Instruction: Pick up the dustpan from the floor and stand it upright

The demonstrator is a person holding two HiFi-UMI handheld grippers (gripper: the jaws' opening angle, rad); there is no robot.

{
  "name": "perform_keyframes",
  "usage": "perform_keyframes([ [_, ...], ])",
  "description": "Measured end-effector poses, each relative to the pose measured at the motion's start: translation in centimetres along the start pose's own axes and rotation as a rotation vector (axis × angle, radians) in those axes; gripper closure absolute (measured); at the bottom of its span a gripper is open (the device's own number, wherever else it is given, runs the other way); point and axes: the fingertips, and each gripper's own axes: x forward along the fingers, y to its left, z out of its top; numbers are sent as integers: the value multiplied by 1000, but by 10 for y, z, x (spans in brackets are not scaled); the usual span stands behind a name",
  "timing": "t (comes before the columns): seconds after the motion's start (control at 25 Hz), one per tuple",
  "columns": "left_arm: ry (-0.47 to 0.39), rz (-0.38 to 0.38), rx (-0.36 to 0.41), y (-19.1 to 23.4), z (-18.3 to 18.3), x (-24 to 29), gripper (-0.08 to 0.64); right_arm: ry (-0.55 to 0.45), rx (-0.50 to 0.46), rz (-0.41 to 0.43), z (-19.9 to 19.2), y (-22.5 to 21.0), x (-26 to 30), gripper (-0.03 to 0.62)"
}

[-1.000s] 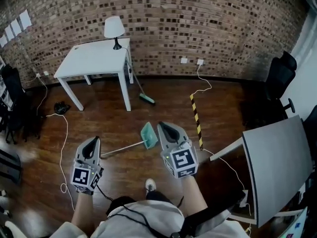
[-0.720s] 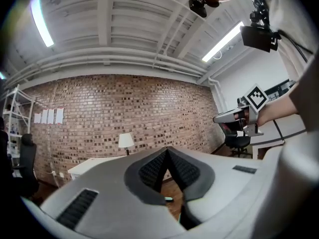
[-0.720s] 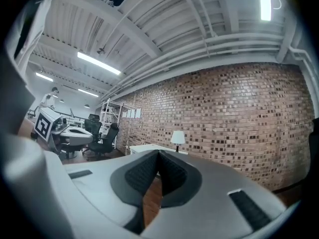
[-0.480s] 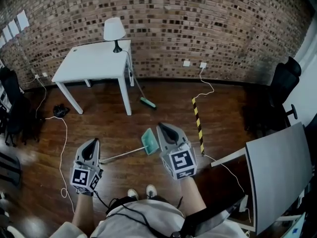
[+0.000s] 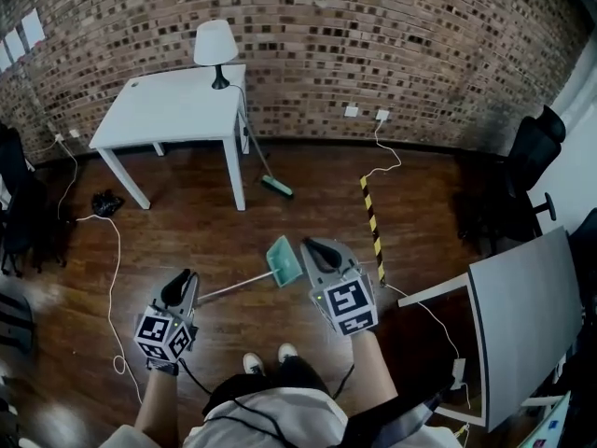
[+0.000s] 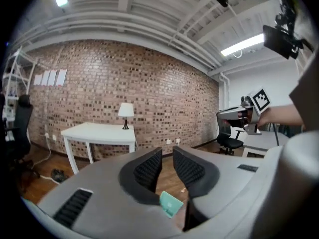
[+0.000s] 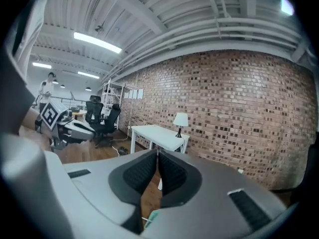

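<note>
**Task item:** The dustpan (image 5: 283, 259) lies flat on the wooden floor (image 5: 187, 222) at the centre of the head view. Its teal pan is just left of the right tool's tip. Its pale handle runs toward the lower left and ends near the left tool. It has not been lifted or stood upright. In the left gripper view the pan (image 6: 171, 203) shows low in the frame, beyond the jaws. In the right gripper view only a teal sliver (image 7: 152, 216) shows at the bottom.

**Left tool** (image 5: 181, 280): Sits in the lower left of the head view. Its jaws (image 6: 167, 154) have just been opening and stand a narrow gap apart, with nothing between them.

**Right tool** (image 5: 313, 248): Sits just right of centre. Its jaws (image 7: 157, 156) have just been opening and show only a thin slit, also with nothing between them. It appears clear of the pan, though the overhead angle does not settle this.

**Surroundings:** A white bench (image 5: 168, 110) carrying a lamp (image 5: 215, 45) stands at the upper left, against the brick wall (image 5: 392, 45). A broom (image 5: 275, 187) leans at the bench's right leg. A yellow-and-black striped strip (image 5: 371, 217) lies on the floor right of centre
</note>
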Motion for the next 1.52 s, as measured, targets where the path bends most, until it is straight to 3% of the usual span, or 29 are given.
perform_keyframes([
  [0.12,69,-39,-83,11,-44,15,462,96,-103,35,-20,4,18,570],
  [0.16,108,-47,-66,11,-63,20,459,134,-119,56,-32,5,23,559],
  [0.24,178,-65,5,12,-99,32,415,198,-123,107,-59,4,36,478],
  [0.32,213,-76,-1,19,-133,47,401,236,-120,142,-87,-2,55,449],
  [0.44,243,-69,-127,34,-195,72,379,283,-110,187,-138,-14,87,449],
  [0.56,256,-70,-183,47,-261,98,370,329,-79,262,-199,-19,124,422],
  [0.72,224,-10,-360,74,-351,137,305,368,-66,339,-293,-24,175,417],
  [1.0,173,78,-582,117,-520,195,299,450,-33,410,-469,-16,250,373],
  [1.24,121,158,-802,163,-675,231,296,503,8,391,-607,-13,306,370],
  [1.4,173,195,-957,176,-794,247,295,534,18,362,-687,-15,334,370],
  [1.52,125,240,-1028,194,-838,251,295,570,20,381,-725,-11,343,370],
])
